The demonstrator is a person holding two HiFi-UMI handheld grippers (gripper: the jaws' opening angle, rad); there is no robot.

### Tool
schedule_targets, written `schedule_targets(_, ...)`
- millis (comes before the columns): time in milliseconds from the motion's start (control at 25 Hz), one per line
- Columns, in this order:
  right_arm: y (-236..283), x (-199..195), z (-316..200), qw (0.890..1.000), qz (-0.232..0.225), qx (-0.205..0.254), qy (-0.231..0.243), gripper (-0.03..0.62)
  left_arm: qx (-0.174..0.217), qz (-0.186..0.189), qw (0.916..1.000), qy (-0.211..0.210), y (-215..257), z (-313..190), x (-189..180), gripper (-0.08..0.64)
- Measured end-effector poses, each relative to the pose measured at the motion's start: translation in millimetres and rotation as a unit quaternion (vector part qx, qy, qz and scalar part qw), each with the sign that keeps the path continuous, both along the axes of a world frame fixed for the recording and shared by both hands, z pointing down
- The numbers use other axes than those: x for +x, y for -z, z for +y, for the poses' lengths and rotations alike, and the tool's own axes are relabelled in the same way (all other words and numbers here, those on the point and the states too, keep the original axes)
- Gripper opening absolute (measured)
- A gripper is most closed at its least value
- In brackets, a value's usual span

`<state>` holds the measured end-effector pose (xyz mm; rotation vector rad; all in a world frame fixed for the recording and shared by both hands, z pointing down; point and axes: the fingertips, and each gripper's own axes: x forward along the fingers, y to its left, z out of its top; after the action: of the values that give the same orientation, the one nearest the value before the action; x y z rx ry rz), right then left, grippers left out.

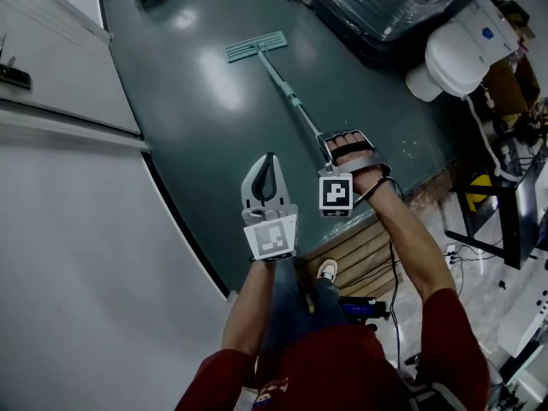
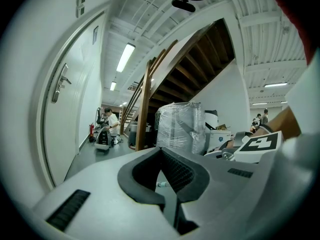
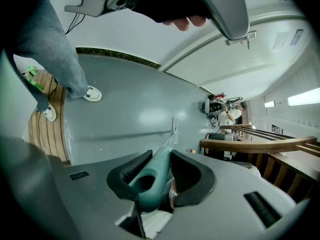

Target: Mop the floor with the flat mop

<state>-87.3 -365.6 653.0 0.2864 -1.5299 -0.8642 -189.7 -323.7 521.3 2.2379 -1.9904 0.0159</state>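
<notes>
The right gripper (image 3: pixel 161 156), low in the centre of its own view, has both black-padded jaws closed tight on the teal rubber grip (image 3: pixel 150 180) of the flat mop. In the head view the right gripper (image 1: pixel 347 146) sits just right of centre. Close to its left is the left gripper (image 1: pixel 271 163), pointing up-frame with its jaws brought together at the tips. The left gripper view shows nothing between them.

Below the grippers, a pale shoe (image 1: pixel 327 270) stands at the edge of a slatted wooden platform (image 1: pixel 364 251).

From the grip a slim metal pole (image 1: pixel 291 97) runs up-frame and leftward to the teal rectangular mop head (image 1: pixel 255 47). The head lies flat on the glossy dark green floor (image 1: pixel 205 144), in the upper middle of the frame. A white panelled door (image 1: pixel 51 67) fills the upper left.

At the upper right stands a tall bundle wrapped in clear plastic film (image 1: pixel 377 2); what the film holds cannot be made out. In the left gripper view a white box (image 2: pixel 220 136) sits just right of it, its inside hidden. Far back at that view's left, a person in a white top (image 2: pixel 112 123) crouches by a machine.
</notes>
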Motion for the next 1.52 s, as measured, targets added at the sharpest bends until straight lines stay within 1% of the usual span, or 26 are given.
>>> schedule_targets(120, 1, 7, 12, 1.0, 0.018, -0.015, 0.001, 0.127, 0.0, -0.002, 1.0, -0.001, 4, 8, 2, 0.015)
schedule_targets(280, 3, 15, 28, 1.0, 0.01, -0.022, -0.003, 0.127, 0.003, 0.001, 1.0, 0.001, 13, 20, 10, 0.015)
schedule_targets(360, 4, 19, 40, 1.0, 0.006, -0.028, -0.005, 0.127, 0.005, -0.004, 1.0, 0.0, 17, 30, 14, 0.015)
schedule_targets(440, 7, 24, 52, 0.999, 0.009, -0.031, -0.005, 0.127, 0.004, -0.01, 0.9999, -0.002, 20, 39, 18, 0.015)
schedule_targets(600, 20, 30, 72, 0.999, 0.009, -0.03, -0.004, 0.127, 0.008, -0.009, 0.9999, 0.001, 32, 57, 25, 0.015)
schedule_targets(720, 27, 41, 91, 0.999, 0.009, -0.034, -0.004, 0.127, 0.011, -0.009, 0.9999, 0.002, 42, 72, 36, 0.015)
schedule_targets(880, 33, 56, 119, 0.999, 0.01, -0.038, -0.007, 0.127, 0.014, -0.018, 0.9997, -0.004, 52, 95, 51, 0.015)
schedule_targets(1080, 43, 74, 147, 0.999, 0.008, -0.042, -0.003, 0.127, 0.019, -0.02, 0.9996, 0.008, 68, 121, 64, 0.015)
schedule_targets(1200, 46, 86, 167, 0.999, 0.004, -0.049, -0.005, 0.127, 0.014, -0.024, 0.9996, 0.01, 69, 140, 75, 0.015)
schedule_targets(1320, 53, 94, 184, 0.999, 0.003, -0.052, -0.006, 0.127, 0.012, -0.023, 0.9995, 0.018, 74, 157, 79, 0.015)
schedule_targets(1440, 63, 106, 200, 0.998, 0.002, -0.055, -0.004, 0.127, 0.02, -0.038, 0.9988, 0.025, 83, 172, 86, 0.015)
schedule_targets(1520, 67, 118, 211, 0.998, 0.001, -0.059, -0.004, 0.127, 0.018, -0.037, 0.9988, 0.027, 86, 181, 97, 0.015)
